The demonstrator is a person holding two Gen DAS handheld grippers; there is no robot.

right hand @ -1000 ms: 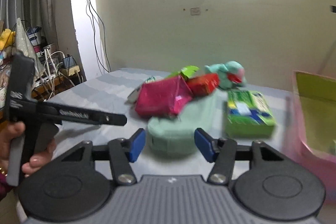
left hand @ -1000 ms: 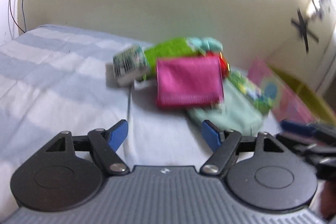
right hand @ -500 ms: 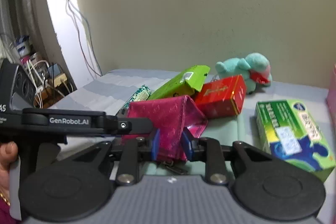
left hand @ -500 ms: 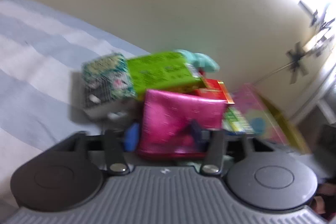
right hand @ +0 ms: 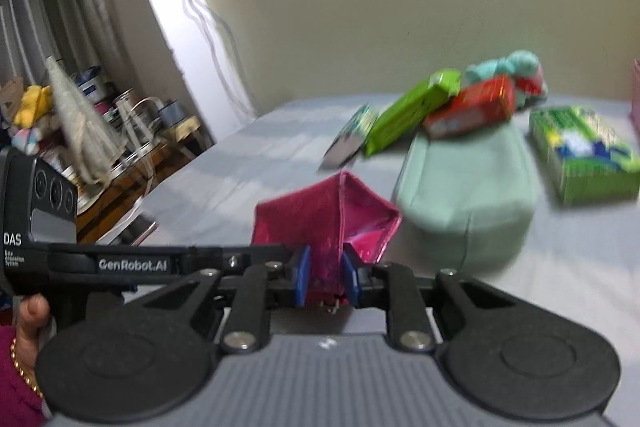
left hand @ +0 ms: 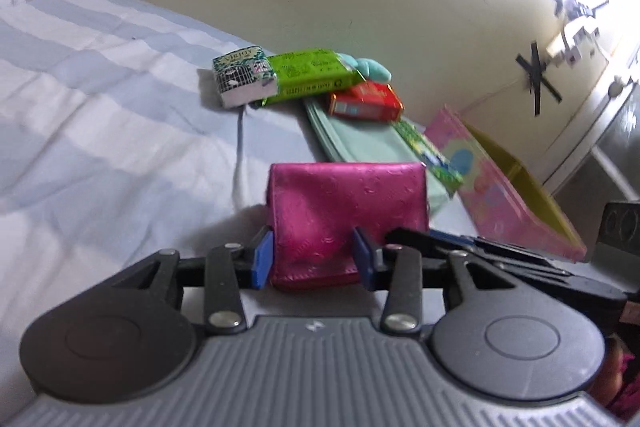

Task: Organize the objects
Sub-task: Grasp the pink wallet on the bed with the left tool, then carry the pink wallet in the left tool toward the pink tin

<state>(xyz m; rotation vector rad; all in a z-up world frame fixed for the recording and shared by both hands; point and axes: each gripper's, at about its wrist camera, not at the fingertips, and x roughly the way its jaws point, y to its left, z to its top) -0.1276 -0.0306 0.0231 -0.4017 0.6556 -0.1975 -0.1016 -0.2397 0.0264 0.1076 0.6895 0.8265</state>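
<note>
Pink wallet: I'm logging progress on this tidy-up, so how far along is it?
Early. Nothing visibly sorted yet. In hand: the pink wallet, clamped by both the left gripper and right gripper. Left on the bed: the mint pouch, red box, lime box, patterned box, green carton and plush toy.

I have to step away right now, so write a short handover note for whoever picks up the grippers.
Left gripper: shut on the pink pouch, across its wide side.
Right gripper: shut on the same pouch, pinching a narrow edge.
Pouch is pulled clear of the pile on the bed.
In the pile: patterned box, lime box, red box, mint case, plush, green box.
Pink bin: right of the pile; nothing seen inside.
Done: pouch gripped. Left: probably bin it, then the rest.
</note>
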